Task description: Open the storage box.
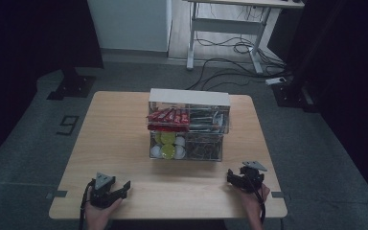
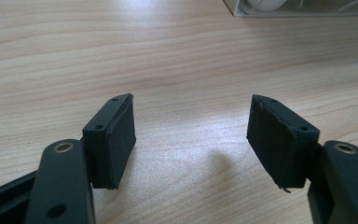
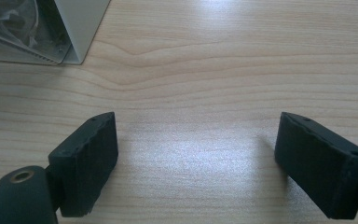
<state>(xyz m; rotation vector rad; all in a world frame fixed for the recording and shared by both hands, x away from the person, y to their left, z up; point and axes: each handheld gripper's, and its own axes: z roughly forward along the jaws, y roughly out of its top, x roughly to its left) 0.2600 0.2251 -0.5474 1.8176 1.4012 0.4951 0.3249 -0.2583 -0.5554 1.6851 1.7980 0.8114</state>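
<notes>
A clear two-tier organiser (image 1: 188, 125) stands at the middle of the wooden table (image 1: 115, 143), with red packets in its upper left bin and white and green capsules in the lower left one. My left gripper (image 1: 122, 189) rests near the front left edge, held by a hand, jaws apart over bare wood (image 2: 191, 135). My right gripper (image 1: 232, 176) sits near the front right edge, also open, with nothing between its pads (image 3: 196, 154). A corner of the organiser (image 3: 70, 42) shows at the upper left of the right gripper view.
Dark packets fill the organiser's right bins (image 1: 206, 120). A desk frame (image 1: 225, 28) and cables (image 1: 230, 62) lie on the floor beyond the table. Bare wood stretches between the grippers and the organiser.
</notes>
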